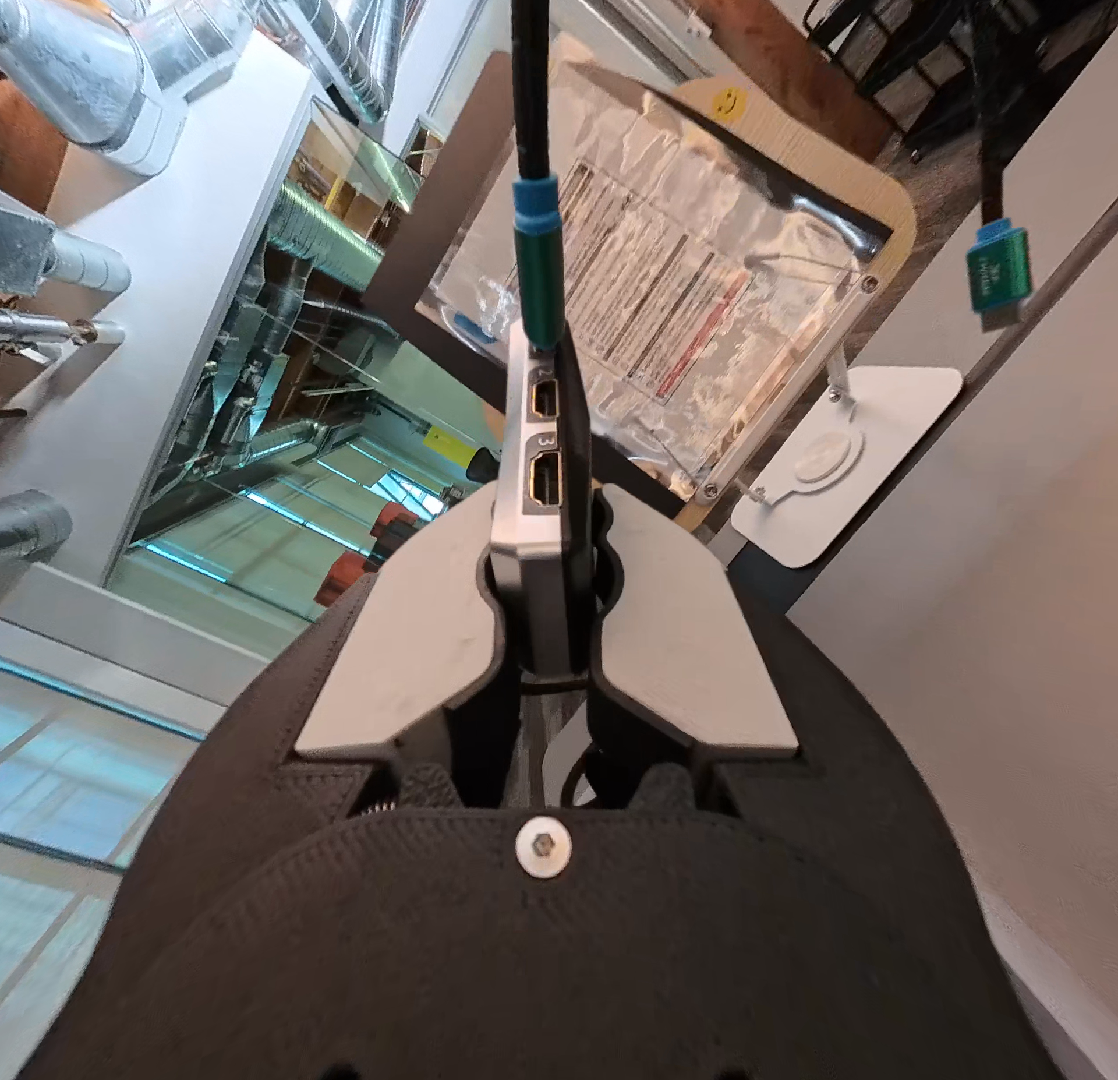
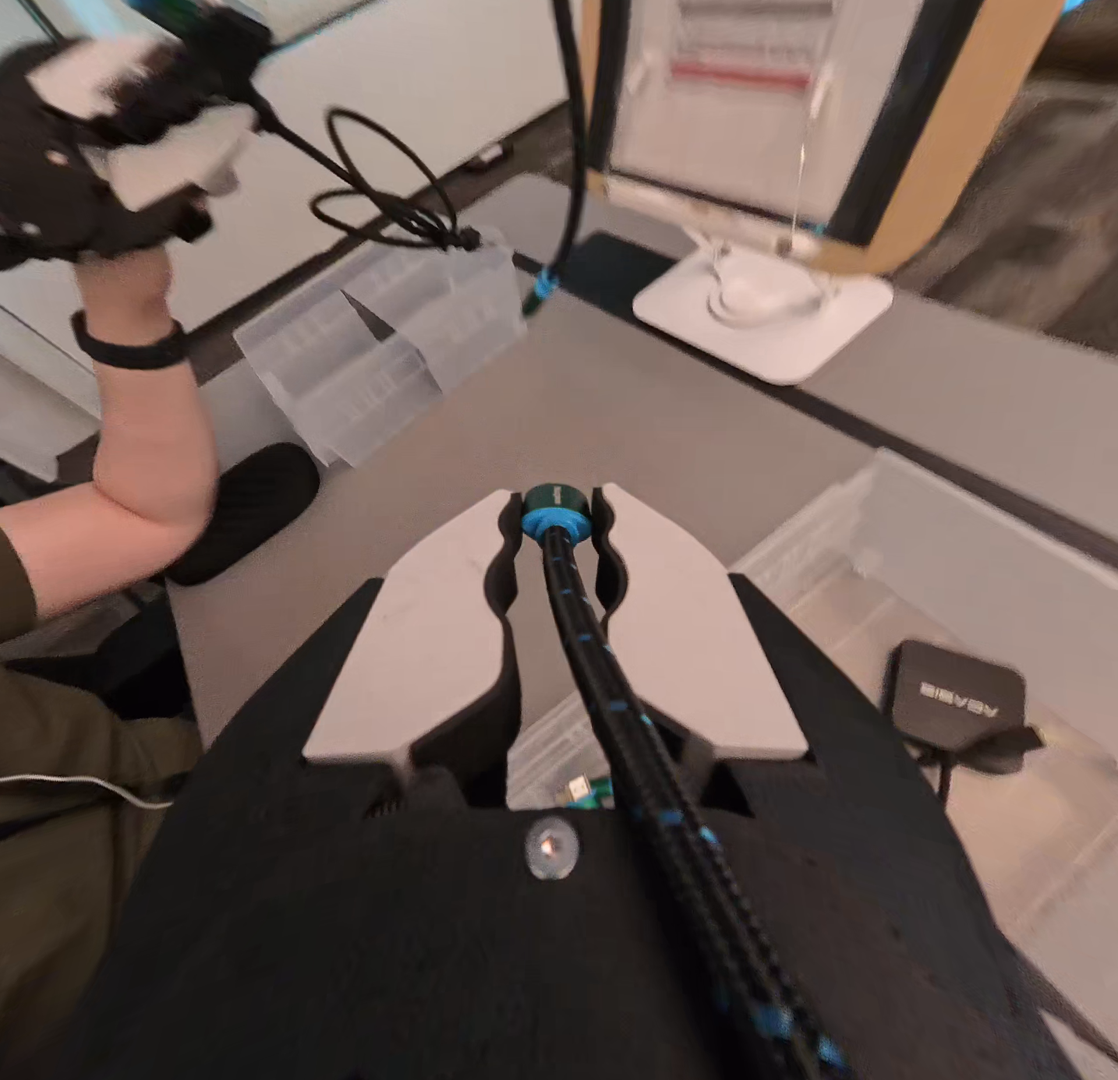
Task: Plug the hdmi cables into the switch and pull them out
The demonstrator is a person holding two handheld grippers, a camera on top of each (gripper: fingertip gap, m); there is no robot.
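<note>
My left gripper (image 1: 547, 494) is shut on a silver HDMI switch (image 1: 532, 506), held up in the air. A green and blue HDMI plug (image 1: 535, 264) on a black cable sits in the switch's far port; two nearer ports are empty. A second green plug (image 1: 998, 276) hangs at the right. My right gripper (image 2: 556, 497) is shut on a green and blue HDMI plug (image 2: 555, 506); its braided cable (image 2: 635, 718) runs back over the gripper. The left gripper (image 2: 151, 125) with the switch shows blurred at upper left of the right wrist view.
A grey table (image 2: 605, 397) holds a clear plastic box (image 2: 375, 349), a white stand base (image 2: 762, 318) carrying a framed sheet, and a clear bin (image 2: 907, 567) with a black device (image 2: 956, 694). A person's forearm (image 2: 151, 433) is at left.
</note>
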